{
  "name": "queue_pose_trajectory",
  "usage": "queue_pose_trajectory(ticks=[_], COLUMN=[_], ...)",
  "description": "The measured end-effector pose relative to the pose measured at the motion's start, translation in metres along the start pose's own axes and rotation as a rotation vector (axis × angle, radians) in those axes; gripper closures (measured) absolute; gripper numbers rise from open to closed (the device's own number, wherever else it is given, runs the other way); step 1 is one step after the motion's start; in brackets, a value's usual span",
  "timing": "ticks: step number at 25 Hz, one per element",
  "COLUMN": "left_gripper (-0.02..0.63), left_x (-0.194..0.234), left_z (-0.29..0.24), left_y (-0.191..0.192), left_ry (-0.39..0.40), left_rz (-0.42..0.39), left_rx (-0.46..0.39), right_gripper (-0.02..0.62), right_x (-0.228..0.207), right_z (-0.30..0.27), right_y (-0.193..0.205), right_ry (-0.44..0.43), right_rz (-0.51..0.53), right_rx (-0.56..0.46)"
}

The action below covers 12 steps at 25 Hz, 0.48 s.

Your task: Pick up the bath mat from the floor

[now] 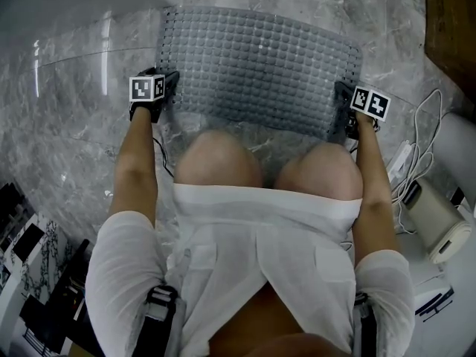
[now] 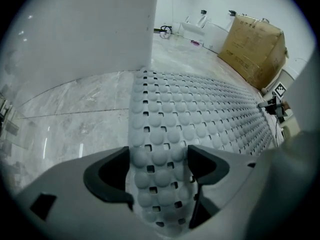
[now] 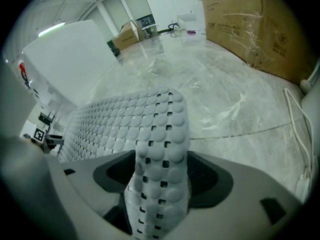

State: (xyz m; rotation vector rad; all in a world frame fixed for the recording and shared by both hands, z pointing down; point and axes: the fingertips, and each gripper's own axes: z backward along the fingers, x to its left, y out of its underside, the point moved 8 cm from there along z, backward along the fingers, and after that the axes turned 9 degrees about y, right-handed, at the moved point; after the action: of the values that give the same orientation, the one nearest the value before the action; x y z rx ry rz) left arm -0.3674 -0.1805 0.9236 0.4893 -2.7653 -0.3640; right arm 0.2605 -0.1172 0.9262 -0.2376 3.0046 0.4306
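From the head view, the bath mat (image 1: pixel 260 65) lies on the floor (image 1: pixel 74 147), with the left gripper (image 1: pixel 171 84) and right gripper (image 1: pixel 344 101) at its side edges.

Left gripper view: the fingers (image 2: pixel 107 174) stand apart with the mat's edge between them, unpinched.

Right gripper view: likewise (edge upright between wide fingers).

This looks like the grasping step; next, both need to close, then lift together.

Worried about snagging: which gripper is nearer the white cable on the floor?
Right. The right gripper is at the bath mat's right edge, toward the cable; the left gripper is at the mat's left edge.
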Motion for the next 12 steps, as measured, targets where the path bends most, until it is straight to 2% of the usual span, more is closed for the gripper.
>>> queue_pose_trajectory(ticks=[2, 4, 6, 9, 10, 12], left_gripper=[0.26, 0.361, 0.422, 0.441, 0.447, 0.459], left_x=[-0.005, -0.013, -0.019, -0.018, -0.017, -0.018], left_z=[0.001, -0.001, -0.004, -0.004, -0.004, -0.004], left_y=[0.0, -0.001, -0.001, 0.0, -0.001, -0.002], left_ry=[0.015, 0.048, 0.06, 0.054, 0.052, 0.05], left_rz=[-0.004, -0.009, 0.005, 0.069, 0.084, 0.086], left_rx=[-0.008, -0.012, -0.017, -0.024, -0.021, -0.015], right_gripper=[0.282, 0.284, 0.284, 0.3, 0.353, 0.376], right_x=[0.013, 0.022, 0.025, 0.025, 0.024, 0.025], right_z=[-0.002, -0.003, -0.003, -0.004, -0.004, -0.004], right_y=[-0.001, -0.001, -0.002, -0.001, -0.001, -0.002], right_ry=[-0.027, -0.049, -0.051, -0.017, -0.009, -0.017], right_rz=[0.019, 0.016, 0.011, 0.036, 0.048, 0.055], right_rx=[0.001, -0.002, -0.008, -0.006, -0.001, 0.007])
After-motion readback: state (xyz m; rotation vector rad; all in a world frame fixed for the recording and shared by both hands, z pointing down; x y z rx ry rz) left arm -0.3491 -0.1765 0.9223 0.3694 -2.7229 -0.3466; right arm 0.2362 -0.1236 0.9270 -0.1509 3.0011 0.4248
